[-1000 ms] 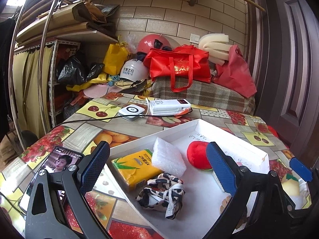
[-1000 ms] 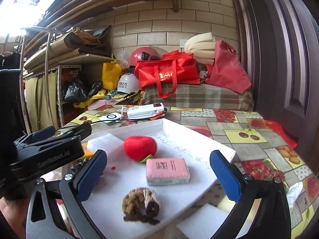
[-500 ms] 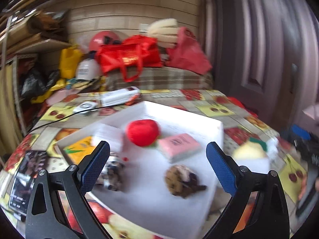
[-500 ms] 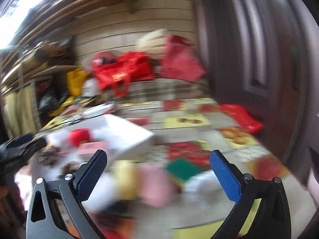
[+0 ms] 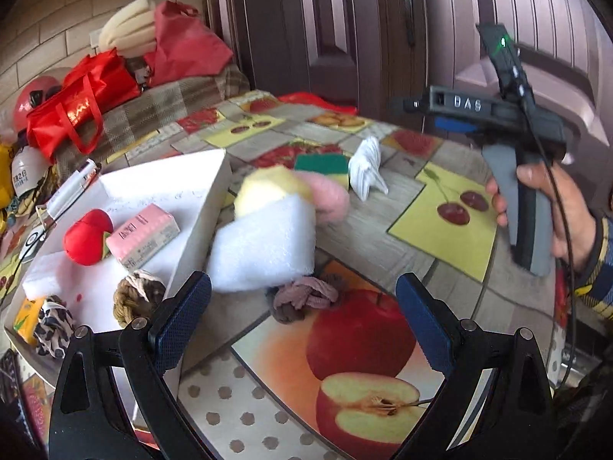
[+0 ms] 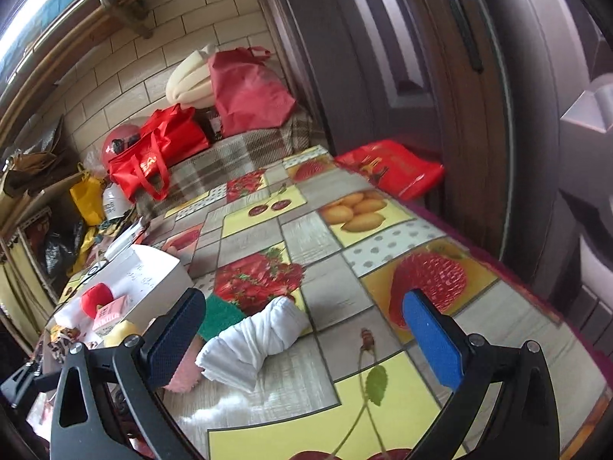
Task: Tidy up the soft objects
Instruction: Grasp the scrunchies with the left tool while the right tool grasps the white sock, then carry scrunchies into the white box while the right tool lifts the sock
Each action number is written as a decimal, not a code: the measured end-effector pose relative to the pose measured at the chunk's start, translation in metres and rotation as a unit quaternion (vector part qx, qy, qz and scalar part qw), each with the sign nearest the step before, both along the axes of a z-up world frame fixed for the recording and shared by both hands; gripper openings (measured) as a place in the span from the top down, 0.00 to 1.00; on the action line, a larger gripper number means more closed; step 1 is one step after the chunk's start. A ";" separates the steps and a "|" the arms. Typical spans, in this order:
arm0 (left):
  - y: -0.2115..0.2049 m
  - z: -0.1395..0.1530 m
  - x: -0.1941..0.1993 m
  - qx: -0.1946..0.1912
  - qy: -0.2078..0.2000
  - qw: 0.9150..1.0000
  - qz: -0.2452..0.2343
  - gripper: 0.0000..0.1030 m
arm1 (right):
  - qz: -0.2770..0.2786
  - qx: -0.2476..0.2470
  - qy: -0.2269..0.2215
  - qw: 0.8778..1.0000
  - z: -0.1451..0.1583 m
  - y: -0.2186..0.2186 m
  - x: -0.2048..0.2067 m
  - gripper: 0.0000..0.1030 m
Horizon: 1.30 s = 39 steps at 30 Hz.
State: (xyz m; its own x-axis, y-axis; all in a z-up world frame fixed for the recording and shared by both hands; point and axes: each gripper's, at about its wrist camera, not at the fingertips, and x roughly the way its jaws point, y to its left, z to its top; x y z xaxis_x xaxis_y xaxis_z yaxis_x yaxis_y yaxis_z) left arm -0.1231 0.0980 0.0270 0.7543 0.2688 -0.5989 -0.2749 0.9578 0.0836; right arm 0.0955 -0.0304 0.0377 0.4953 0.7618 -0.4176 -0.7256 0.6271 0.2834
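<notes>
While the rolled white cloth (image 6: 256, 339) lies on the tablecloth just outside the white tray (image 5: 199, 191), you're choosing the next pickup. Your right gripper (image 6: 306, 329) gapes wide and empty, like your left gripper (image 5: 302, 318); lower it astride the cloth, then squeeze.

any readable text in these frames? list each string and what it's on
"DAS": raised letters on the body of the right claw, seen in the left wrist view.
Pink packet in the white tray: label print too small to read.
Handwriting on the tray floor: illegible.
Red bag logo and white helmet characters: too blurred to read.
</notes>
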 end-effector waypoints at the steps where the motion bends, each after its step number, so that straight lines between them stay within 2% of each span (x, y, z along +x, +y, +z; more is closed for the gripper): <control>1: 0.001 -0.003 0.003 -0.005 0.012 1.000 0.000 0.05 | 0.007 -0.004 0.003 1.000 -0.001 0.003 0.000 0.00; 4: 0.006 -0.014 0.012 -0.043 0.045 0.998 -0.001 0.05 | 0.031 -0.033 0.004 0.999 -0.005 0.016 -0.001 0.00; 8: 0.010 -0.021 0.020 -0.068 0.061 0.996 0.003 0.05 | 0.045 -0.047 0.001 0.998 -0.007 0.030 -0.003 0.00; 10: 0.015 -0.022 0.026 -0.081 0.061 0.995 0.012 0.13 | 0.049 -0.049 0.002 0.998 -0.008 0.033 -0.003 0.00; 11: 0.017 -0.023 0.030 -0.088 0.062 0.994 0.015 0.32 | 0.053 -0.051 0.002 0.997 -0.008 0.035 -0.004 0.00; 12: 0.019 -0.024 0.033 -0.094 0.066 0.993 0.017 0.60 | 0.055 -0.053 0.002 0.997 -0.008 0.036 -0.004 0.00; 14: 0.020 -0.029 0.039 -0.098 0.084 0.991 0.020 0.66 | 0.057 -0.048 0.005 0.997 -0.008 0.034 -0.003 0.00; 20: 0.004 -0.026 0.041 -0.057 0.084 0.995 0.003 0.68 | 0.062 -0.044 0.039 0.996 -0.013 0.032 0.007 0.00; 22: -0.001 -0.023 0.038 -0.047 0.072 0.996 -0.007 0.68 | 0.066 -0.047 0.039 0.996 -0.013 0.033 0.006 0.00; 28: -0.013 -0.010 0.024 -0.020 0.027 0.999 -0.029 0.68 | 0.093 -0.098 0.031 0.990 -0.018 0.057 -0.004 0.01; 30: -0.016 -0.006 0.021 -0.013 0.017 0.999 -0.034 0.68 | 0.096 -0.123 0.036 0.987 -0.022 0.066 -0.004 0.12; 31: -0.017 -0.005 0.020 -0.009 0.013 0.999 -0.033 0.68 | 0.099 -0.129 0.044 0.986 -0.025 0.068 -0.003 0.26; 32: -0.018 -0.003 0.018 -0.005 0.007 0.999 -0.032 0.68 | 0.106 -0.126 0.055 0.985 -0.027 0.067 -0.001 0.40; 35: -0.018 0.000 0.013 -0.005 -0.009 1.000 -0.029 0.68 | 0.118 -0.102 0.092 0.984 -0.032 0.058 0.003 0.59; 39: -0.012 0.004 0.004 -0.018 -0.039 0.999 -0.023 0.68 | 0.111 -0.052 0.106 0.987 -0.028 0.037 0.003 0.60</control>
State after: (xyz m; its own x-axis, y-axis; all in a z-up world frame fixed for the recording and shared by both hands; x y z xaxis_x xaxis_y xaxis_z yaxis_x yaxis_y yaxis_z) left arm -0.1196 0.0857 0.0314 0.8096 0.2129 -0.5470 -0.2355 0.9714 0.0295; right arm 0.0981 0.0066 0.0098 0.2131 0.7892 -0.5760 -0.7797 0.4926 0.3865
